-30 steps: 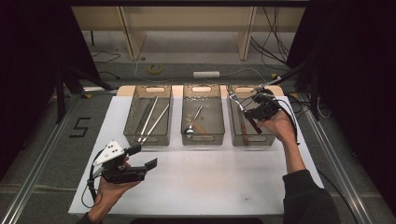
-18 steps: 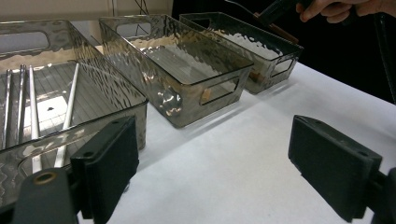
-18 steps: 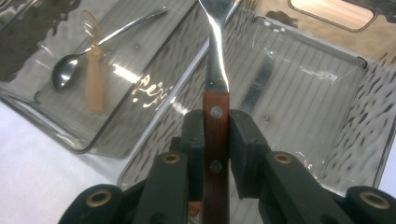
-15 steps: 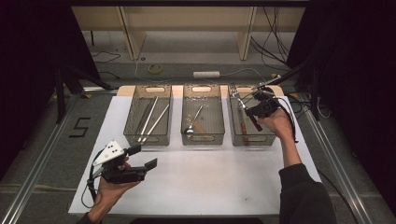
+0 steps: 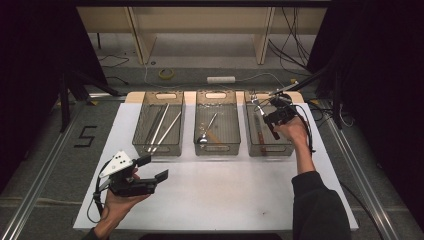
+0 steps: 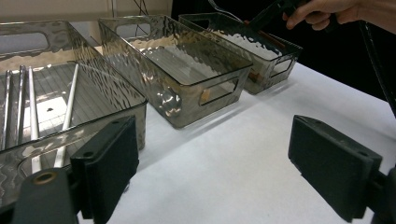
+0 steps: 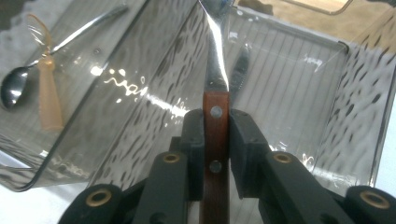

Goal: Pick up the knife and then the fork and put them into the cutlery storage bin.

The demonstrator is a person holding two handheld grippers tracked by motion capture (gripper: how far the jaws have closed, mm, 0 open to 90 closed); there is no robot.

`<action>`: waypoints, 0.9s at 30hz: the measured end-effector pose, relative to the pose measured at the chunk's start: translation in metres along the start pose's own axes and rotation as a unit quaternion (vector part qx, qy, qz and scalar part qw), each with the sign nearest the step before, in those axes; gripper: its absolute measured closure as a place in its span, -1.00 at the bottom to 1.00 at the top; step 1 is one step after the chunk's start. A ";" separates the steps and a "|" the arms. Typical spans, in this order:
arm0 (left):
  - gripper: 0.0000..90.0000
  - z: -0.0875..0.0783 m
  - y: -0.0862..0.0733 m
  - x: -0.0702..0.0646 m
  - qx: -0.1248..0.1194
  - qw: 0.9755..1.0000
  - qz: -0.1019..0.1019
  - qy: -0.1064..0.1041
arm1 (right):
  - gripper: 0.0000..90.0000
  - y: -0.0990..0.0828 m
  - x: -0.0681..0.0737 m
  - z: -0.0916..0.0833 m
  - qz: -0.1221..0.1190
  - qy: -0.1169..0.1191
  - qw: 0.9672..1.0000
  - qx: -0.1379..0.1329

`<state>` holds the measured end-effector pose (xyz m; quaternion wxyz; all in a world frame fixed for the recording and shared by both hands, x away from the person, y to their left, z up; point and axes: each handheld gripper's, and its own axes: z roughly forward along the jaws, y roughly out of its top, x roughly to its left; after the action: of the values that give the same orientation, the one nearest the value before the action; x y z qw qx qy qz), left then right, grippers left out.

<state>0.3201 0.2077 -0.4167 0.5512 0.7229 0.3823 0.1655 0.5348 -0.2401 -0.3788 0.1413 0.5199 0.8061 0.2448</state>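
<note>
- right claw [image 7: 216, 154] pinching a knife [image 7: 215, 116] by its wooden handle, pads clamped flat on both sides near the rivets.
- knife held over the right bin [image 5: 287, 146], blade pointing up and away toward the bin's far end; not resting on the bin floor. another wood-handled piece lies in that bin [image 5: 259, 131], too dim to name.
- handling, judged: stiff, no flex; steel blade makes it front-heavy, so a grip this close to the blade should keep it from swinging. wood gives the pads good bite; bare blade would be slick and sharp, best left alone. thin bin walls likely to ring or scratch if the tip strikes them.
- left claw [image 5: 152, 168] spread wide, nothing between the pads, hovering low over the white bench [image 5: 225, 195] in front of the left bin [image 5: 142, 145].
- left bin holds long metal rods [image 5: 165, 131], likely chopsticks; middle bin [image 5: 217, 147] holds a spoon [image 5: 206, 132] and a pale orange piece beside it.
- against the earlier high view: right hand sits slightly lower and nearer the right bin's far end, knife dipping toward the bin; grip looks unchanged. left hand and its claw in the same place, same spread. bin contents unmoved.
</note>
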 end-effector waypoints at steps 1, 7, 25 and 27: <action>-0.65 0.000 0.000 0.000 0.000 1.000 0.000 0.000 | 0.72 0.000 0.000 0.002 0.001 -0.002 1.000 0.003; -0.65 0.000 0.000 0.000 0.000 1.000 0.000 -0.002 | 0.72 -0.003 0.000 0.008 0.008 -0.002 1.000 0.011; -0.65 0.000 0.000 -0.001 0.000 1.000 0.001 -0.002 | 0.72 -0.014 -0.003 0.024 0.021 -0.002 0.999 0.033; -0.65 0.000 0.000 -0.001 0.001 1.000 0.001 -0.002 | 0.72 -0.014 -0.002 0.025 0.019 0.001 0.999 0.039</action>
<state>0.3199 0.2068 -0.4167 0.5514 0.7238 0.3809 0.1644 0.5369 -0.2408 -0.4079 0.1152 0.5397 0.8054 0.2164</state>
